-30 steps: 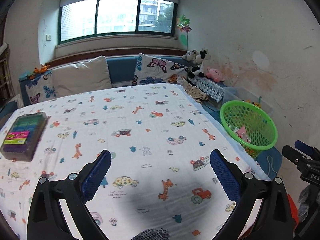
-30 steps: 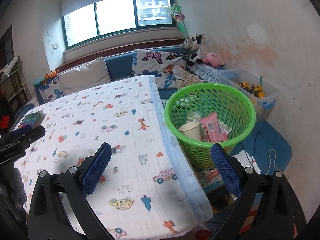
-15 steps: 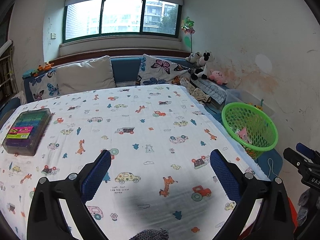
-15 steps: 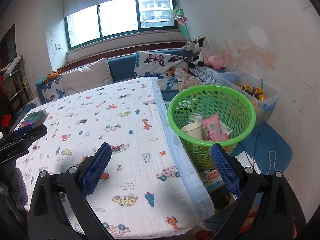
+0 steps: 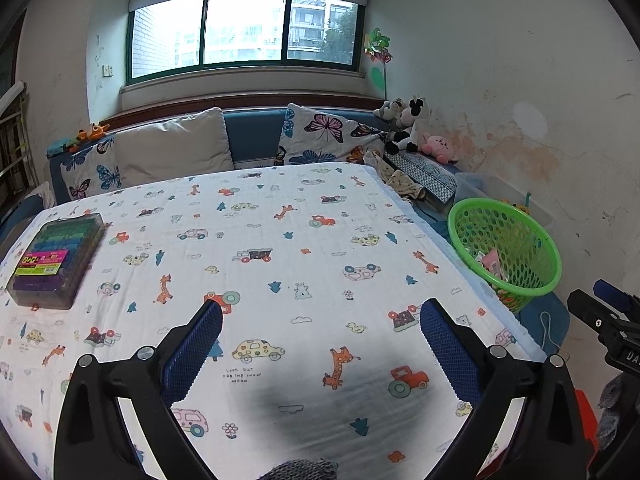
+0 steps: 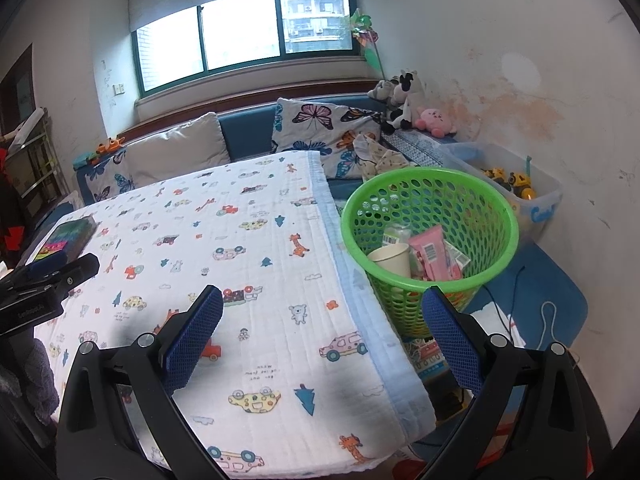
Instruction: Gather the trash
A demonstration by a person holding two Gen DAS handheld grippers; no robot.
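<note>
Both grippers, left gripper (image 5: 321,338) and right gripper (image 6: 322,324), hung spread wide, holding nothing. Trash — paper cup (image 6: 390,259), pink tube (image 6: 430,254) — sat in green basket (image 6: 496,200) off table's (image 5: 280,240) right edge. Light, crushable; pinch cup's rim, tube's flat middle.

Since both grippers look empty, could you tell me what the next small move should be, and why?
Probably hold both back and finish. The green basket already holds a paper cup and pink wrappers, the left gripper and right gripper are open and empty, and the only item on the patterned cloth is a clay box, which does not look like trash.
</note>
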